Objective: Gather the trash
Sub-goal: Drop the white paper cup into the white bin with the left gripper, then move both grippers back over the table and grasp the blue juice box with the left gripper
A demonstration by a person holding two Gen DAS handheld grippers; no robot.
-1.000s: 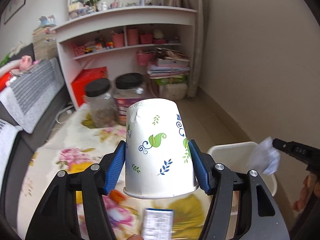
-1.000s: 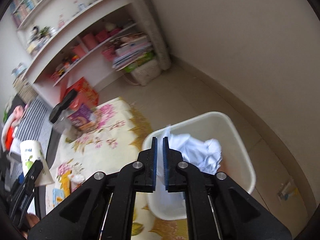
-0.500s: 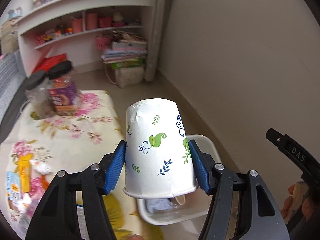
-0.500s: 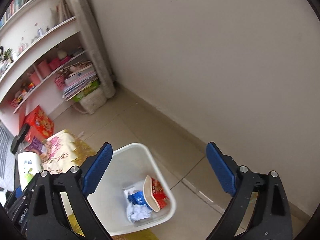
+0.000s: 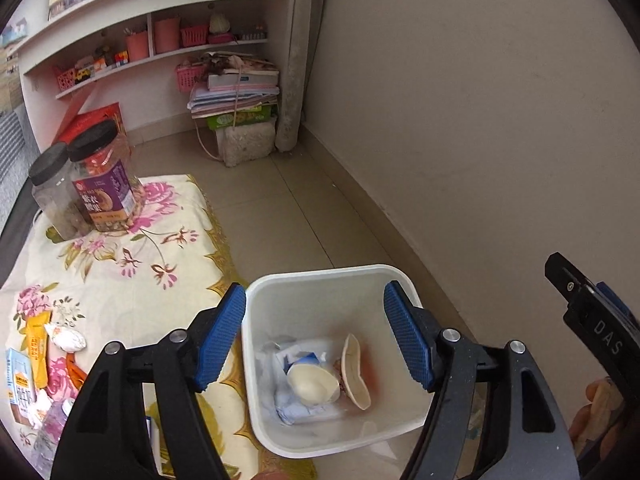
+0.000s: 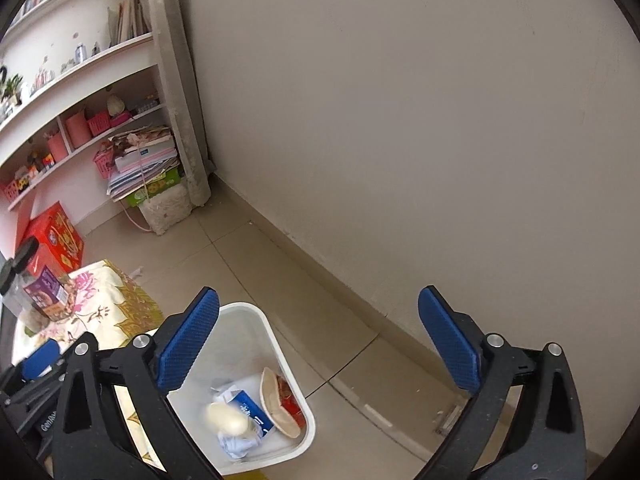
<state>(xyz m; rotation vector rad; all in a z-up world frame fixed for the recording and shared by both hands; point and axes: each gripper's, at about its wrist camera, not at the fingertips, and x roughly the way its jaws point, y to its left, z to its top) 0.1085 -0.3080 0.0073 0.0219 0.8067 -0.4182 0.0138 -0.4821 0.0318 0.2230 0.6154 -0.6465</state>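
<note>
left gripper [image 5: 315, 336]: held above the white bin [image 5: 256, 360], blue pads spread apart, nothing between them; its jaws have just been opening

right gripper [image 6: 319, 344]: held over the floor beside the bin, pads spread very wide and empty; its jaws have just been opening; one black tip of it shows at the right edge of the left view

white bin: stands on the tiled floor [image 5: 280, 208] between the table and the wall [image 5: 460, 120], touching or just beside the tablecloth's edge

paper cup [image 5: 312, 386]: lies inside the bin, blurred, pale bottom facing up, on top of crumpled tissue [image 5: 304, 412]

other trash in the bin: a blue and white carton [image 6: 250, 410], a round pale lid or bowl [image 5: 356, 372] standing on edge, a red wrapper behind it

flowered tablecloth [image 5: 132, 264]: covers the low table left of the bin

on the cloth, far end: two clear jars with black lids, touching; the nearer jar [image 5: 106, 180] has a purple label, the other jar [image 5: 54, 192] stands just left of it

on the cloth, near left edge: an orange packet [image 5: 38, 344], a crumpled wrapper [image 5: 66, 338], a small carton [image 5: 20, 388], a plastic bottle [image 5: 50, 428]

against the far wall: shelves [image 5: 160, 40] with pink pots and baskets, a pile of books [image 5: 236, 92], a red box [image 6: 56, 236]
</note>
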